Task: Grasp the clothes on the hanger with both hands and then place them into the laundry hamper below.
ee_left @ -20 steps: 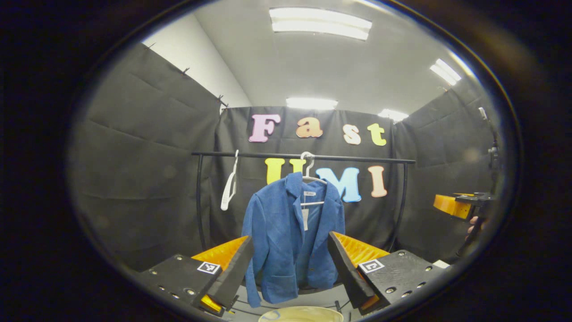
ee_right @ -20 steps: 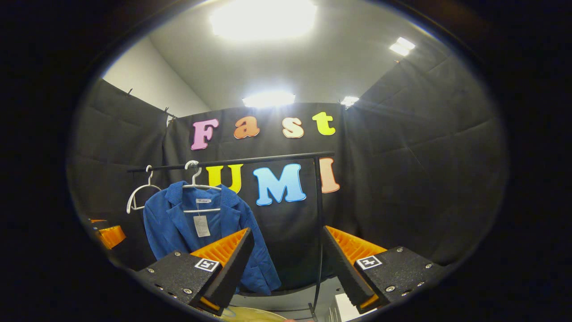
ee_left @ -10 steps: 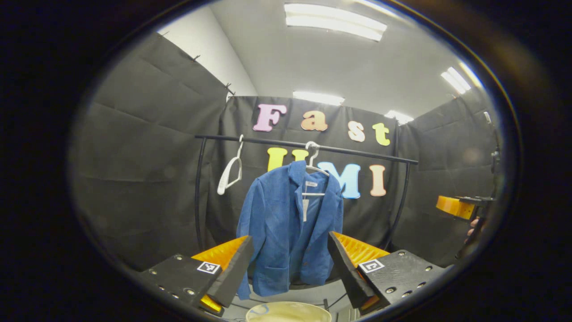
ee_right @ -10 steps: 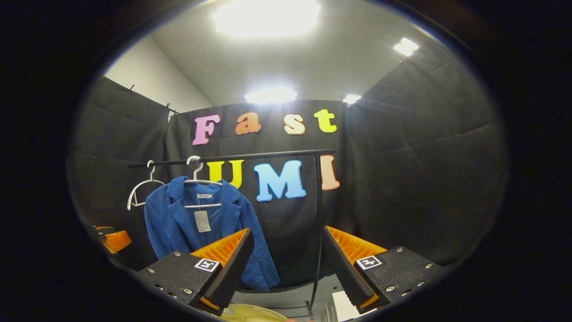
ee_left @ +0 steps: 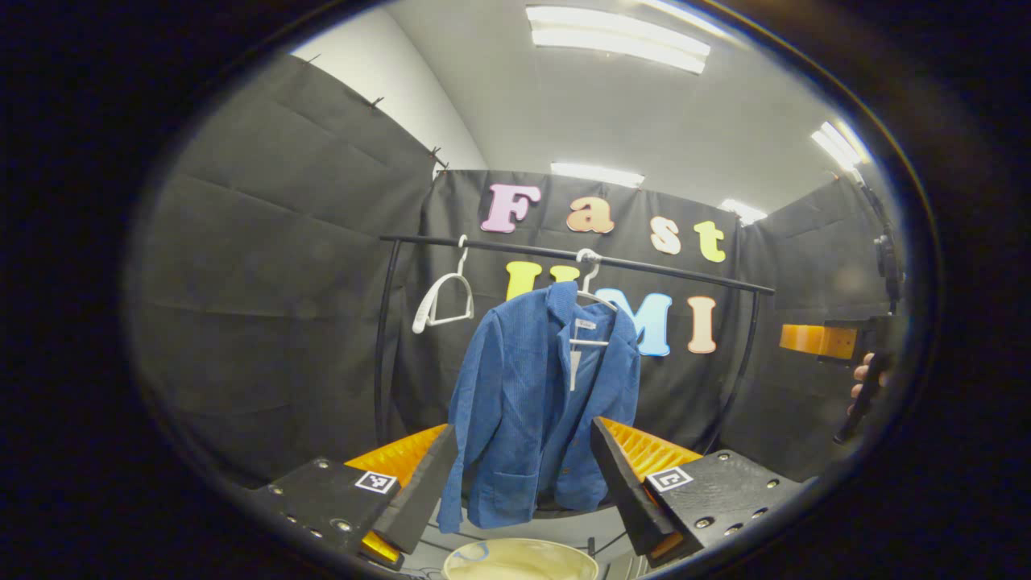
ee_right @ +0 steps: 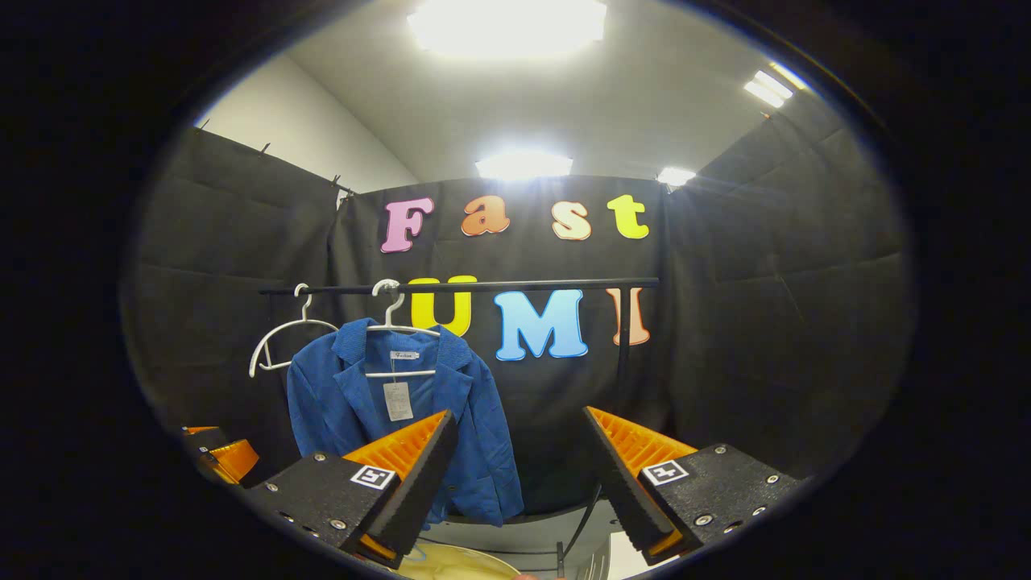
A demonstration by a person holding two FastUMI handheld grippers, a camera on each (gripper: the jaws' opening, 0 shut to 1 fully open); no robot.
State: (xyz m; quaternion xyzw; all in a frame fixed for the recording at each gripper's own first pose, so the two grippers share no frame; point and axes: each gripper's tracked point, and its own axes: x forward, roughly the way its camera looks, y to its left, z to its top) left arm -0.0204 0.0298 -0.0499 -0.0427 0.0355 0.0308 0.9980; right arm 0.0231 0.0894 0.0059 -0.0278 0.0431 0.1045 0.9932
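both grippers open, jacket on its hanger

in the left gripper view, the left gripper [ee_left: 522, 483] stood wide apart and empty, well short of the blue jacket [ee_left: 541, 403] on its white hanger [ee_left: 592, 294] on the black rail [ee_left: 685, 272]. the hamper [ee_left: 519, 560] below was cut off at its rim.

in the right gripper view, the right gripper [ee_right: 519, 475] gaped empty; its left finger [ee_right: 407, 467] hid part of the jacket [ee_right: 338, 403].

jacket [ee_right: 338, 403] neck label and hang tag [ee_right: 397, 400], unreadable
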